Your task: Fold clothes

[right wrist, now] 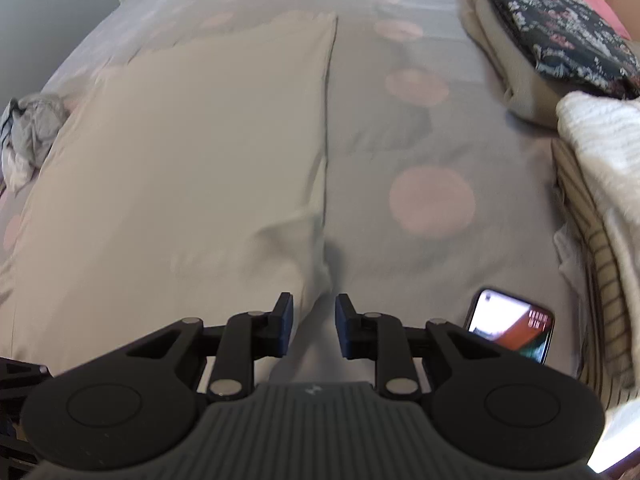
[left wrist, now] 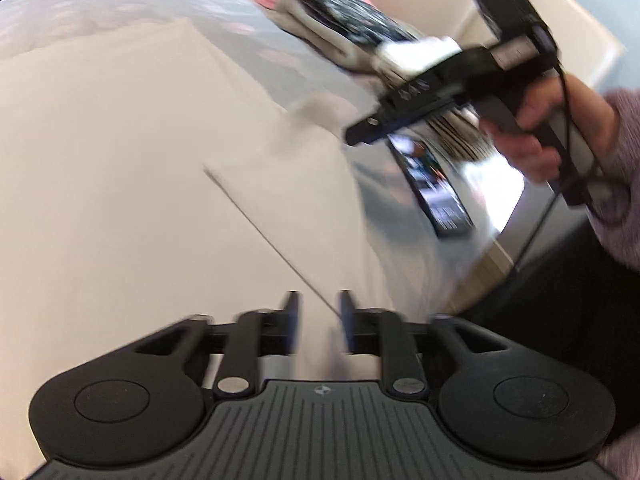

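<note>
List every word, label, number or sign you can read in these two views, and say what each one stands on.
No text can be read in either view.
Phone on the bedspread: its lit screen shows a few pale marks on a red patch, too blurred to read.
Left gripper: a small round emblem on its ribbed body, no letters.
Right gripper: a small pale mark on its ribbed body, too small to read.
Floral fabric: pattern only, no writing.
</note>
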Available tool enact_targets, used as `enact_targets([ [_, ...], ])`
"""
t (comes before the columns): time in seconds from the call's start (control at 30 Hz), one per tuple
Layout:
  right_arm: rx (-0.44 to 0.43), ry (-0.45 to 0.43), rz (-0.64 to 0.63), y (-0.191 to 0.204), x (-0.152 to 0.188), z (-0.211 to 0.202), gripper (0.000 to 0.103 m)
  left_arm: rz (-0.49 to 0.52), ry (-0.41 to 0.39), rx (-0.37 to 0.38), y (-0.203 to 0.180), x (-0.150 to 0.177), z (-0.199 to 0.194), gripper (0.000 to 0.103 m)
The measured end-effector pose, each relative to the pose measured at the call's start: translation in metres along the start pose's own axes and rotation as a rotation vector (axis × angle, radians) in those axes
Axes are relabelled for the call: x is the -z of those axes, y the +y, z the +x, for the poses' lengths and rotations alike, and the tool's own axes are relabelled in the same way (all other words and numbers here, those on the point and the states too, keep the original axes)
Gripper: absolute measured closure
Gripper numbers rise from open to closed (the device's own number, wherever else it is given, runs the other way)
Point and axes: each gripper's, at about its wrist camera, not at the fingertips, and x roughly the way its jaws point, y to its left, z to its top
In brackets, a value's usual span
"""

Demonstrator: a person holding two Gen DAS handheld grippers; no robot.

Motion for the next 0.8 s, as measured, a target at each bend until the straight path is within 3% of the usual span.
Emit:
enact_targets([
  [0.27,-0.037,-0.017,0.026,-0.014,-0.016,0.012,0.077,-0.179,-0.02,-0.073,0.049,-0.048,0.043,0.07],
  [0.33,-0.051,-0.015,0.025,-0.014,-0.018,0.015,0.082,-0.225,-0.015,-0.074,0.058,-0.055,0.052,0.07],
  [0.4,-0.066,-0.015,0.025,-0.014,-0.021,0.016,0.095,-0.259,-0.023,-0.067,0.064,-0.058,0.058,0.07],
  [0.43,-0.073,-0.016,0.024,-0.014,-0.022,0.017,0.097,-0.266,-0.033,-0.058,0.065,-0.059,0.061,0.078],
  [0.47,-0.081,-0.018,0.024,-0.013,-0.024,0.017,0.098,-0.268,-0.042,-0.051,0.064,-0.059,0.062,0.093],
  [0.53,-0.079,-0.019,0.011,-0.009,-0.027,0.02,0.099,-0.264,-0.064,-0.059,0.062,-0.059,0.062,0.103],
  [0.7,-0.07,-0.024,-0.023,0.001,-0.037,0.029,0.099,-0.274,-0.119,-0.122,0.064,-0.055,0.042,0.103],
  [0.8,-0.06,-0.019,-0.045,0.007,-0.041,0.036,0.097,-0.295,-0.095,-0.124,0.073,-0.054,0.043,0.103],
])
